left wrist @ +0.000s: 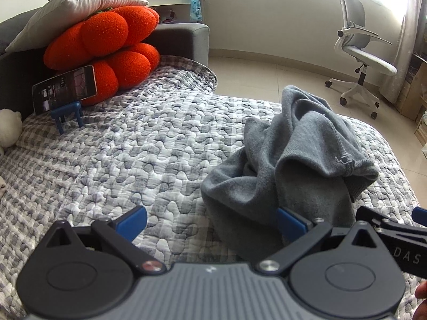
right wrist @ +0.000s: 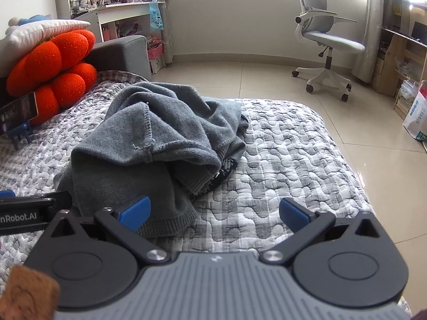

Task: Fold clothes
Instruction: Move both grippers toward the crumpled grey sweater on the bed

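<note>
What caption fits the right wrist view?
Open right claw poised over a crumpled grey sweater on the quilted bed.

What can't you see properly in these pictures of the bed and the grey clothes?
- Grey sweater: bunched up in both views, so its sleeves and full shape are hidden in its own folds.
- Dark patterned cloth: right wrist view, mostly covered by the sweater.
- Phone screen: left wrist view, too small to read.
- Desk clutter: too small.

- A grey knit sweater [left wrist: 288, 165] lies crumpled in a loose heap, unfolded, seams showing.
- It sits just ahead of the left gripper [left wrist: 212, 222], toward its right finger.
- From the right gripper [right wrist: 214, 213], its ribbed hem lies by the left finger.
</note>
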The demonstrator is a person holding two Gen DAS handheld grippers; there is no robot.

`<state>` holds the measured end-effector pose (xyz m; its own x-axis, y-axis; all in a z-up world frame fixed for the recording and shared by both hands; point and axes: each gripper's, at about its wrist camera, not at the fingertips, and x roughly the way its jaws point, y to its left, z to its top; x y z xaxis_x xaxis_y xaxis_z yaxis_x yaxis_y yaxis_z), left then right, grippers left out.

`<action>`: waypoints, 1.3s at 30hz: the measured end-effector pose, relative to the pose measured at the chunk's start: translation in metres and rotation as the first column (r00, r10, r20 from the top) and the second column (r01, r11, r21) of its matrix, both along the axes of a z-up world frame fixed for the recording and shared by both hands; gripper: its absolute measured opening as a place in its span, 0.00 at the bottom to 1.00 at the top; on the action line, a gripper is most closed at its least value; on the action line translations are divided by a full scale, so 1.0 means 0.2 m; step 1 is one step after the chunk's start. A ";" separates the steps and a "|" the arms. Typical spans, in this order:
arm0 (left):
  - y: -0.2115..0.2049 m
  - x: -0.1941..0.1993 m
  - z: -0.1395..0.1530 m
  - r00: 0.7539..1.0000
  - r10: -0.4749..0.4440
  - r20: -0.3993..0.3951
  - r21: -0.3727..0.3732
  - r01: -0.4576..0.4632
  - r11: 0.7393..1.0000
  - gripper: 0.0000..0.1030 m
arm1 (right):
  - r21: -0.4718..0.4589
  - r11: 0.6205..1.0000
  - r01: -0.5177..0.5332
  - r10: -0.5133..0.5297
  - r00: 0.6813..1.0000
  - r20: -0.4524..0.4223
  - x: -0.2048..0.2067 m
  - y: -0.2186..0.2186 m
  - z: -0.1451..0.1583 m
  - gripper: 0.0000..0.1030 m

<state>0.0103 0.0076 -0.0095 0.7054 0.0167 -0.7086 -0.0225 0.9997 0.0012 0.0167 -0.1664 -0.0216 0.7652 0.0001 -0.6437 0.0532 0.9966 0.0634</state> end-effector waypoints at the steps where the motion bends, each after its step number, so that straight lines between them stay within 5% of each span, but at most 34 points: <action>1: 0.00 0.00 0.00 1.000 -0.009 0.002 0.002 0.009 1.000 1.00 | 0.001 1.000 -0.002 0.002 1.000 0.003 0.00 0.00 0.00 1.00; 31: 0.04 -0.01 0.00 1.000 -0.030 0.006 -0.123 0.030 0.992 0.99 | -0.001 1.000 -0.013 0.013 0.999 0.044 -0.01 -0.02 -0.04 0.99; 36: 0.03 -0.01 0.01 0.998 -0.051 0.026 -0.117 0.054 0.992 0.93 | 0.040 0.999 -0.009 0.008 1.000 0.026 -0.01 -0.05 -0.05 0.77; 39: 0.02 -0.01 0.02 0.998 -0.060 0.036 -0.114 0.064 0.991 0.90 | 0.058 0.998 -0.013 0.012 1.000 0.023 -0.01 -0.07 -0.06 0.72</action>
<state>0.0076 0.0111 -0.0062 0.7248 -0.1085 -0.6803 0.0416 0.9926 -0.1139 0.0148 -0.1799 -0.0337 0.7795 0.0465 -0.6246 0.0387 0.9918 0.1221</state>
